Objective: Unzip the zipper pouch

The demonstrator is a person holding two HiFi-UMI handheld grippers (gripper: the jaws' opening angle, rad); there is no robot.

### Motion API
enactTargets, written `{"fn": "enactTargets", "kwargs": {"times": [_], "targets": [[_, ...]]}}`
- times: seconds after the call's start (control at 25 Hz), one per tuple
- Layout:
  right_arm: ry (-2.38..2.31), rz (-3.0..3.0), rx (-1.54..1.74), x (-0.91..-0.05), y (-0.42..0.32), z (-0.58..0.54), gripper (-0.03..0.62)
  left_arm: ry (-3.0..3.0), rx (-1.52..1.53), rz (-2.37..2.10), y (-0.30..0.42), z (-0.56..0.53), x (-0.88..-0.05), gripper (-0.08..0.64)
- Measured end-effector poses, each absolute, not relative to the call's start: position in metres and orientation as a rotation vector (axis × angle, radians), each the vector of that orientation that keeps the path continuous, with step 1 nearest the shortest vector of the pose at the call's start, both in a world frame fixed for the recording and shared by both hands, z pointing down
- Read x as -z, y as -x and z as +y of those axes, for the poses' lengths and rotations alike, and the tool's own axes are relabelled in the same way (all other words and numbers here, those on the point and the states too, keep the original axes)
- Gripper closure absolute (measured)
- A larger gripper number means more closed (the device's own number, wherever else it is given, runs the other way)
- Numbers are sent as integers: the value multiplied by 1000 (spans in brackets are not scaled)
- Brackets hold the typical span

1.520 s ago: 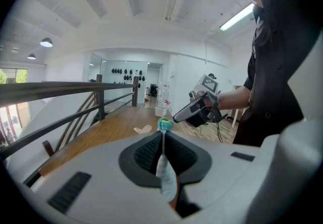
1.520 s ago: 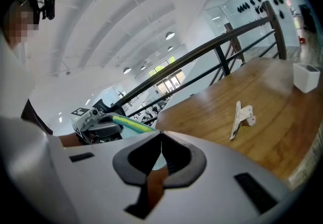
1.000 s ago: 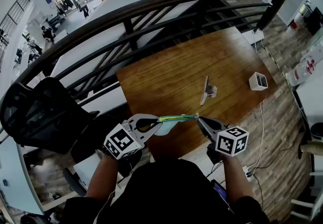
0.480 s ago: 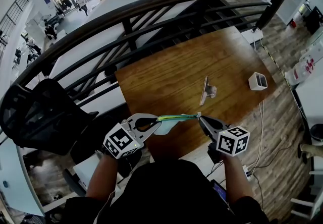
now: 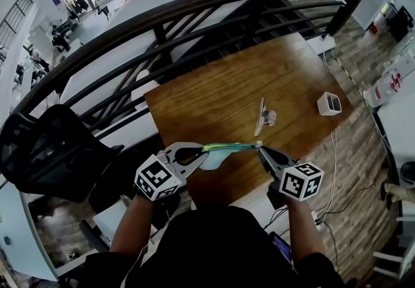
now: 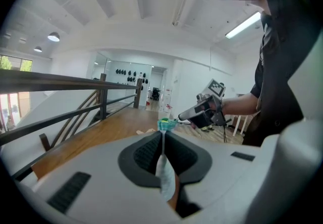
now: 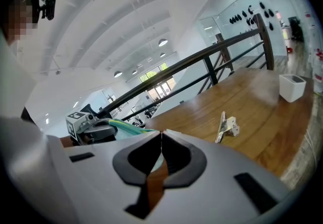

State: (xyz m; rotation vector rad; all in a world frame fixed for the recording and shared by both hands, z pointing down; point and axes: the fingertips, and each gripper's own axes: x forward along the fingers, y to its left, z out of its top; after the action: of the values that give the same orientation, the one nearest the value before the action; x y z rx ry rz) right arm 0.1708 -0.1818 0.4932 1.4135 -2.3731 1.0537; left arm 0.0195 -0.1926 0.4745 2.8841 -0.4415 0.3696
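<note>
Left tongs: I have them clamped on the pouch's left end, fabric pinched flat.
Right tongs: shut on its right end; pull too small to see.
Zipper pouch: stretched between both tips; light, limp, needs tension.

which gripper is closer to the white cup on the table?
Right. The right gripper grips the pouch at the end nearer the cup, which stands beyond it to the right on the table; the left gripper clamps the opposite end, farther away.
</note>
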Motion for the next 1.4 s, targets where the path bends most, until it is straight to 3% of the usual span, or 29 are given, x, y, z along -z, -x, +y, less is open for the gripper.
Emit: {"fn": "enactTargets", "kwargs": {"times": [0.8,1.04,1.2,1.4], "targets": [[-1567,-2319,-1031,-497,-209,-204,591,-2783,-404,-458,-62,-243,-516,534],[-1582,-2267,-1013,-516,-213,-209,584,-2721,-416,-506,-63,-253,-530,438],[-1594,-2258,-1009,-521,-216,-212,503,-2731,-448,-538,-61,-261,-532,362],[-1584,-2265,-1021,-522,-213,-212,500,-2681,-445,-686,-41,-279,-537,330]]}}
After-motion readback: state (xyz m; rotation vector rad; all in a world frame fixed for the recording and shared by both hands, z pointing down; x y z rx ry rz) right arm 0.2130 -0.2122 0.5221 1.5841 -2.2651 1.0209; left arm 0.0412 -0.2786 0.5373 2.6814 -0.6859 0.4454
